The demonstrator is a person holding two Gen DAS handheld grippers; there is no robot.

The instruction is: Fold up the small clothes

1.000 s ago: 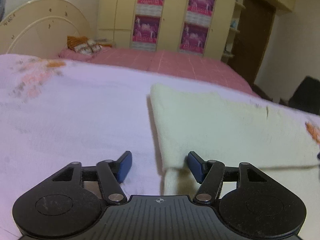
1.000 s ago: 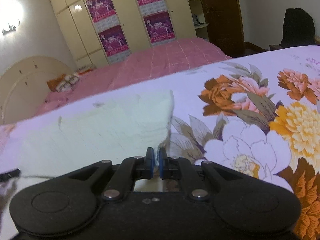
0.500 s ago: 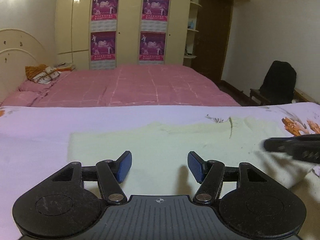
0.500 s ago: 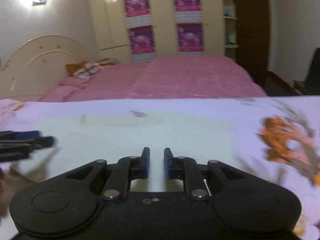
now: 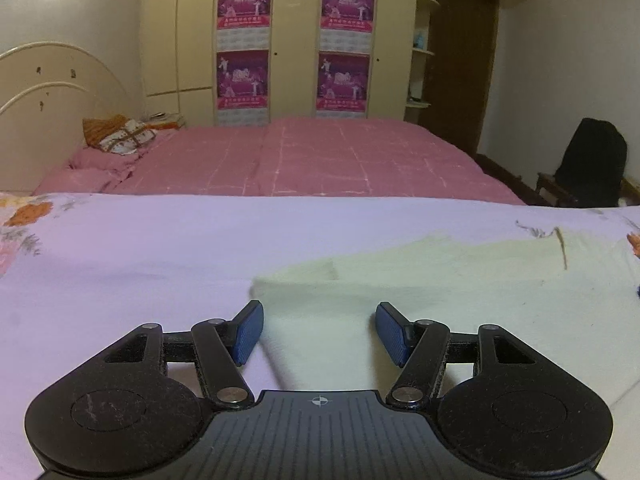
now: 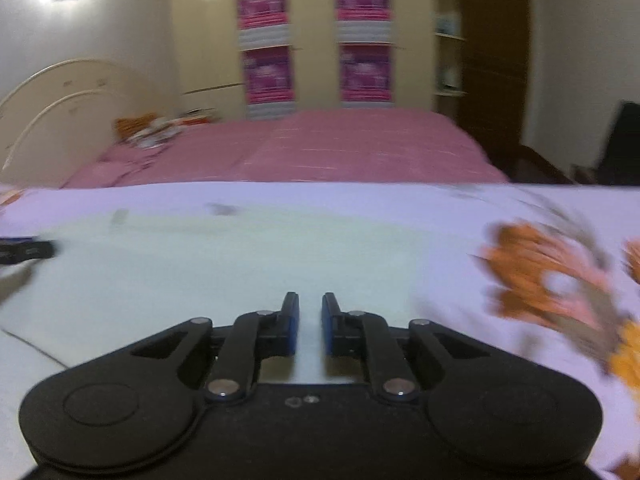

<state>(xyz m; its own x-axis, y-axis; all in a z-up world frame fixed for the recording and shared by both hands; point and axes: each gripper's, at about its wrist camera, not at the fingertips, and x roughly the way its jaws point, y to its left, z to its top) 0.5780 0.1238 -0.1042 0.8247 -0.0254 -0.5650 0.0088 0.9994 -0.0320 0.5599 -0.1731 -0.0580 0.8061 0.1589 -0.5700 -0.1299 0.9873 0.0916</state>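
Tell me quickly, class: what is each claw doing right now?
Left claw: open, holding nothing, at the pale yellow garment's left edge.
Right claw: jaws closing, small gap remains, nothing between them, above the garment.

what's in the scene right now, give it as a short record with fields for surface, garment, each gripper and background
surface: lilac floral bedsheet, orange flowers at its edges
garment: pale cream knit garment lying flat on the sheet
left gripper: jaws wide apart over the garment's left edge, nothing between the blue pads
right gripper: jaws closing, narrow gap, nothing gripped, above the garment
background: pink checked bed, cream wardrobe with four magenta posters, dark chair
image quality: right wrist view blurred
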